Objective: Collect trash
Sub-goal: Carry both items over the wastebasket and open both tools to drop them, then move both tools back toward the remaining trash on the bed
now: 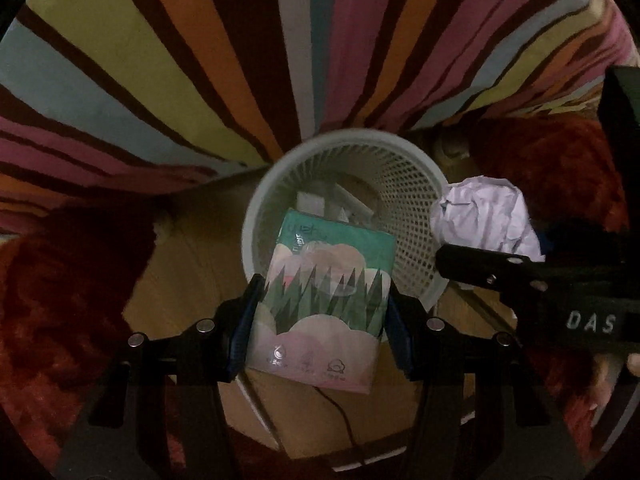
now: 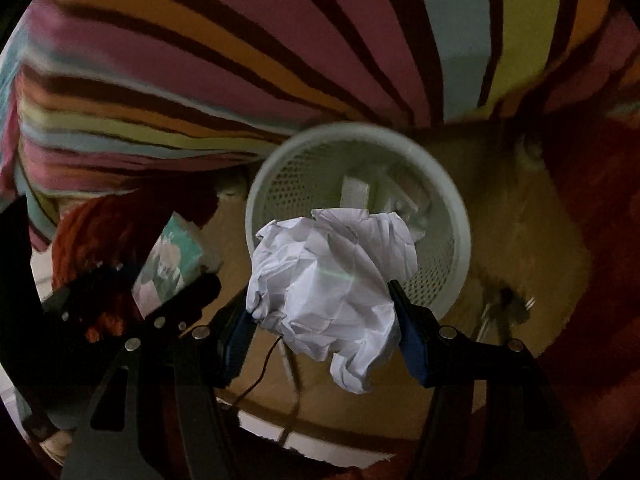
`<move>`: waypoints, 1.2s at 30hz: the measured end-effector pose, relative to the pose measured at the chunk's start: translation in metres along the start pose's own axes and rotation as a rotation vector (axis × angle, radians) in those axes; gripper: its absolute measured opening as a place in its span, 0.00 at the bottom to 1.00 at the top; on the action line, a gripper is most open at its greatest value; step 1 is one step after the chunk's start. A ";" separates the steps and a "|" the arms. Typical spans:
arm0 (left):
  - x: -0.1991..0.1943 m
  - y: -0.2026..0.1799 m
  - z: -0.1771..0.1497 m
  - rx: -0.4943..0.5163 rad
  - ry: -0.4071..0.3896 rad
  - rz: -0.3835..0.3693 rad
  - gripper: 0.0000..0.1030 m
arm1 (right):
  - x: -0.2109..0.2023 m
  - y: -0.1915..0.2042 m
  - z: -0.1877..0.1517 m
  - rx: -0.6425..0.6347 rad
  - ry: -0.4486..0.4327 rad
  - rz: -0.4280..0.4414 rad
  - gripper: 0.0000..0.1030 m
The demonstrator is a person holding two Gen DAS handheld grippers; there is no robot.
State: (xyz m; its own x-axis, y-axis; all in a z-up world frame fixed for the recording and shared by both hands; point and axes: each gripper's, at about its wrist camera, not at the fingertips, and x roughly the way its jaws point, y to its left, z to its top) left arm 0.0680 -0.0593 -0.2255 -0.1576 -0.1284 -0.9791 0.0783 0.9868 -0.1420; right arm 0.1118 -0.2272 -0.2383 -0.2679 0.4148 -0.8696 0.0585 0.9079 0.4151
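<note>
Green tissue pack point(image 1: 324, 304), clamped lengthwise in left hand-held gripper point(image 1: 320, 312), points into basket point(image 1: 404, 160).

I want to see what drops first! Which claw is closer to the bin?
Hard to call, maybe left. The left claw holds its packet over the bin rim; the right claw holds paper beside it.

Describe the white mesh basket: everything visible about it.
The basket is round and pale, apparently plastic, with a solid smooth rim above a wall pierced by small holes. It stands upright on a tan floor beside striped cloth, its mouth open. Some whitish scraps lie at the bottom. A tissue pack and crumpled paper are held over it; contact with it is unclear.
</note>
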 end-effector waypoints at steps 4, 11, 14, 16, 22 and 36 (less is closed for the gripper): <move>0.011 0.003 0.001 -0.022 0.040 -0.029 0.54 | 0.014 -0.009 0.001 0.086 0.025 0.050 0.59; 0.029 -0.002 0.006 -0.046 0.104 -0.064 0.58 | 0.026 -0.014 0.003 0.131 0.059 0.048 0.66; 0.038 -0.001 0.005 -0.042 0.137 -0.058 0.75 | 0.027 -0.022 0.004 0.177 0.055 0.062 0.85; 0.040 -0.001 0.004 -0.042 0.150 -0.057 0.81 | 0.027 -0.028 0.004 0.213 0.051 0.068 0.85; 0.040 0.004 0.004 -0.065 0.152 -0.072 0.81 | 0.029 -0.040 0.003 0.285 0.055 0.061 0.85; 0.026 0.003 -0.002 -0.064 0.098 -0.079 0.81 | 0.014 -0.035 -0.007 0.266 -0.015 0.017 0.85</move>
State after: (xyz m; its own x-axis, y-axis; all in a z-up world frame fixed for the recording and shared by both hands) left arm 0.0621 -0.0591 -0.2514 -0.2565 -0.1986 -0.9459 -0.0002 0.9787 -0.2054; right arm 0.0989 -0.2536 -0.2632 -0.2505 0.4291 -0.8678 0.3137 0.8840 0.3465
